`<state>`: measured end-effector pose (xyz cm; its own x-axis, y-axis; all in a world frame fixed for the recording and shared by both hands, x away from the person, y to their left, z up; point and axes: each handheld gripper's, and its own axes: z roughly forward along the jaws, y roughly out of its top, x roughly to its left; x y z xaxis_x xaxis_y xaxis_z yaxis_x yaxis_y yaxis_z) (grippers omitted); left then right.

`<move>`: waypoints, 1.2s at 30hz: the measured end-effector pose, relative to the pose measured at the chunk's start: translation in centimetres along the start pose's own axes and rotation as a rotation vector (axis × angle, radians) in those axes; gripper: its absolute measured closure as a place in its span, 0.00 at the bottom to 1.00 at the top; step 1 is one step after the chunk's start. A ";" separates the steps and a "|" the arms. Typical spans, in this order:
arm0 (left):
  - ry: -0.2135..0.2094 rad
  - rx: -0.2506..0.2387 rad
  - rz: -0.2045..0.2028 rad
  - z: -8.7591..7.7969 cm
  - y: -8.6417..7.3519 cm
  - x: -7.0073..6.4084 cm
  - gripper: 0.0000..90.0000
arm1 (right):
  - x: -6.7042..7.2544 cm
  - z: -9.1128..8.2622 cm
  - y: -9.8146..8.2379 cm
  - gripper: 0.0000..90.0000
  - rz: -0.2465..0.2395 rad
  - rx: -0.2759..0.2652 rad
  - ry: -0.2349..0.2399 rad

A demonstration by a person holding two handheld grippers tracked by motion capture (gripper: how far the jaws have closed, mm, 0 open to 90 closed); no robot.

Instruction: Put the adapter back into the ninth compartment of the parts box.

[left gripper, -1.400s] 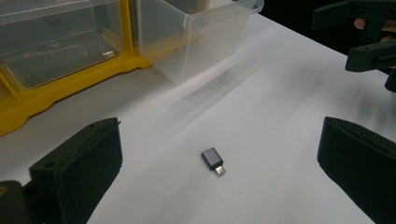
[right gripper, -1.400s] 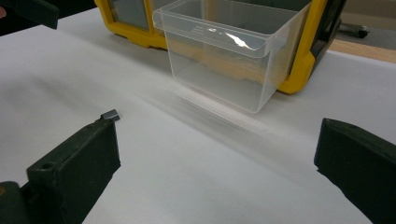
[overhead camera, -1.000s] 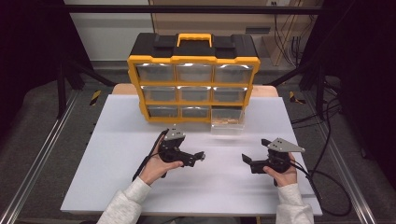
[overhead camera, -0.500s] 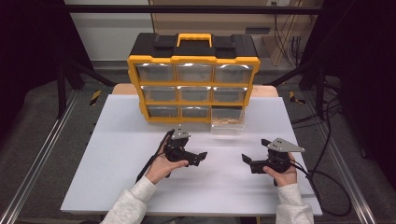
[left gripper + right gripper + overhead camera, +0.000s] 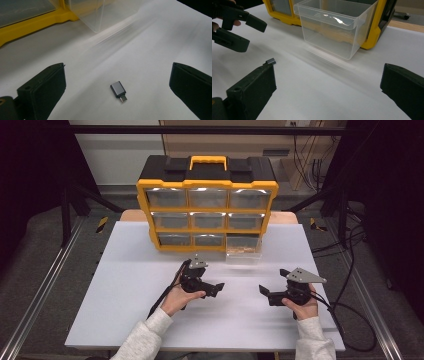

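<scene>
Two grippers rest low over the white surface (image 5: 125, 285) — left gripper (image 5: 218, 289) and right gripper (image 5: 264, 292), jaws apart on both, holding nothing. A small grey adapter (image 5: 119, 90) — probably USB — lies between the left jaws, near the clear drawer (image 5: 334, 27).

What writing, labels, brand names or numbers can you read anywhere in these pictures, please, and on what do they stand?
None can be read.
Yellow and black drawer cabinet: no legible brand or label on its frame or handle.
Clear pulled-out drawer: plain plastic, no print.
Small grey adapter lying between the open jaws of the left hand-held gripper: no marking visible.
Table: plain white surface.
</scene>
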<state>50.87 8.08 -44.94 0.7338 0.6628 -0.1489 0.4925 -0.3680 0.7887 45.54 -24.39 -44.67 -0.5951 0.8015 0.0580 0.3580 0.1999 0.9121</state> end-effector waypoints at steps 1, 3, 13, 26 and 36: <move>0.002 0.002 0.000 0.1 0.0 0.0 0.00 | 0.0 0.0 0.0 0.01 0.000 0.000 0.000; 0.006 0.007 0.001 0.3 -0.1 0.0 0.01 | 0.0 0.0 0.0 0.01 -0.002 -0.001 -0.001; 0.025 0.031 0.001 1.1 -0.2 -0.1 0.02 | 0.0 0.0 0.0 0.01 -0.001 0.001 0.001; 0.035 0.071 0.008 2.0 -0.6 -0.4 0.05 | 0.0 0.0 0.0 0.01 -0.001 0.002 0.002; 0.048 0.089 0.010 2.5 -0.8 -0.6 0.13 | 0.0 0.0 0.0 0.01 -0.003 0.003 0.001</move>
<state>51.18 6.36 -47.00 0.7166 0.6886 -0.1104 0.5263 -0.4301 0.7335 45.54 -24.42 -44.69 -0.5973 0.8001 0.0557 0.3587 0.2043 0.9108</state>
